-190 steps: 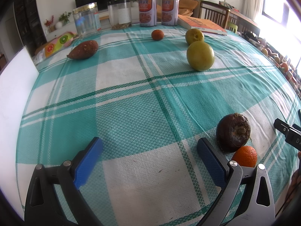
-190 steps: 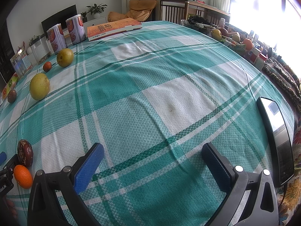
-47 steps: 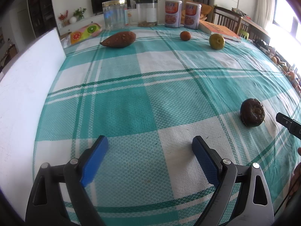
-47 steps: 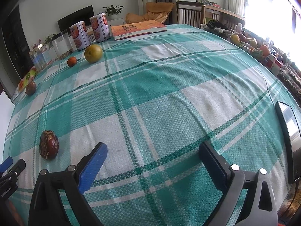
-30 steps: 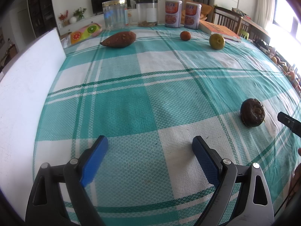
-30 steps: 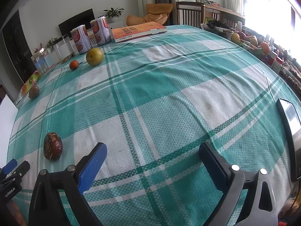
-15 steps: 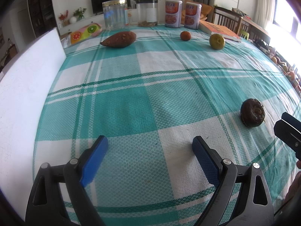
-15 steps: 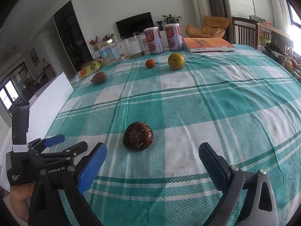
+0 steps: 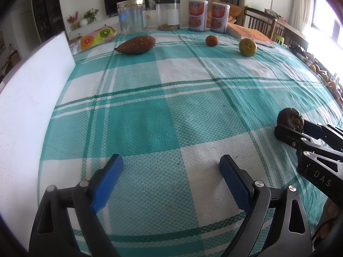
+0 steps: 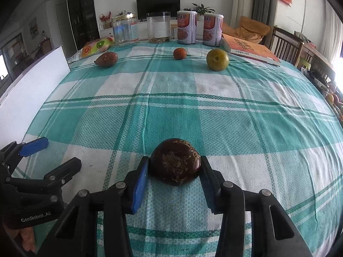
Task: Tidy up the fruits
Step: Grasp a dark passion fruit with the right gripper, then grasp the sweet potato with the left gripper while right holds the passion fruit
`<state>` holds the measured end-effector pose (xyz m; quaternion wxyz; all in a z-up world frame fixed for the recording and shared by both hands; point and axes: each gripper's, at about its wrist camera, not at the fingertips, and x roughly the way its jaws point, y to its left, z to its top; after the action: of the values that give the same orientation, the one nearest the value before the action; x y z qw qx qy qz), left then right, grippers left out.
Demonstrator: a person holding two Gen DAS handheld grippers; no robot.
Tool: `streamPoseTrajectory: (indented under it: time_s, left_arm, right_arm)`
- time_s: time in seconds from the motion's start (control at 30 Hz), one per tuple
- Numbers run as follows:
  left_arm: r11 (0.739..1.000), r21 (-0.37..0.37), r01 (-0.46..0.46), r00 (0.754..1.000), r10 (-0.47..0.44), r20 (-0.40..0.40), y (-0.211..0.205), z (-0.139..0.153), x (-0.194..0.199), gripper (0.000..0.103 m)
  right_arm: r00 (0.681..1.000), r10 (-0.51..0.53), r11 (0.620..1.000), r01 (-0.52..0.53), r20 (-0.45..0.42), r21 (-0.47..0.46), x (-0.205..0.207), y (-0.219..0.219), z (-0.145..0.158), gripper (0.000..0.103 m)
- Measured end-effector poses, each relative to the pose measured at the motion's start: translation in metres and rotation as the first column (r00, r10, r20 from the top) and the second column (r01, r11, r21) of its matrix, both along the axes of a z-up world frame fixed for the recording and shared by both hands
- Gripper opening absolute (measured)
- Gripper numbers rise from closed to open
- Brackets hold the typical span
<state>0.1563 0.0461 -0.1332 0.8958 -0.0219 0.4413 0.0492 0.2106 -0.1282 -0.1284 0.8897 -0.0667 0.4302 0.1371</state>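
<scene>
A dark brown round fruit (image 10: 175, 161) lies on the checked tablecloth (image 10: 193, 111). My right gripper (image 10: 174, 160) has it between its jaws, which are closing, and both pads touch its sides. In the left wrist view the same fruit (image 9: 290, 120) and right gripper (image 9: 292, 127) sit at the right edge. My left gripper (image 9: 171, 160) hangs open over bare cloth with nothing between its fingers; it shows as the left gripper (image 10: 59, 152) at the lower left. At the far side lie a sweet potato (image 10: 106, 59), a small orange (image 10: 179, 53) and a yellow-green fruit (image 10: 217, 59).
A white board (image 9: 27, 107) stands along the left table edge. At the back are a glass jar (image 10: 125, 29), a clear container (image 10: 158, 27), two cans (image 10: 186, 27), an orange book (image 10: 250, 49) and a fruit-print bag (image 10: 96, 47). A chair (image 10: 285, 40) stands at the right.
The right gripper swung left across the table to the dark fruit and its jaws came together around it. The left gripper stayed where it was, still open.
</scene>
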Motion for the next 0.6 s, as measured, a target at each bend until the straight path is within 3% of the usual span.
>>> streamPoseTrajectory:
  time_s: [0.1,0.37,0.47,0.53,0.6]
  left_arm:
    - [1.000,0.001,0.000,1.000,0.000,0.000,0.000,0.000,0.000,0.093]
    - [1.000,-0.009,0.012,1.000,-0.012,-0.014,0.002,0.000,0.002,0.094]
    - [0.999,-0.030,0.022,0.996,-0.025,-0.087,0.006,0.011,0.013,0.094]
    - [0.997,-0.074,0.016,0.998,-0.021,-0.064,0.011,0.029,0.019,0.094]
    - [0.993,-0.116,0.013,0.999,-0.017,-0.035,0.017,0.048,0.032,0.094]
  right_arm:
    - [0.998,-0.066,0.998,0.066,0.007,0.009,0.005,-0.013,0.002,0.046]
    - [0.997,-0.081,0.997,0.081,-0.012,0.019,0.006,-0.018,-0.002,0.047]
    - [0.997,-0.072,0.996,0.073,-0.023,0.050,0.008,-0.021,-0.002,0.060]
    - [0.997,-0.076,0.995,0.078,-0.034,0.068,0.009,-0.023,-0.003,0.075]
    - [0.997,-0.073,0.994,0.075,-0.036,0.079,0.009,-0.024,-0.003,0.076]
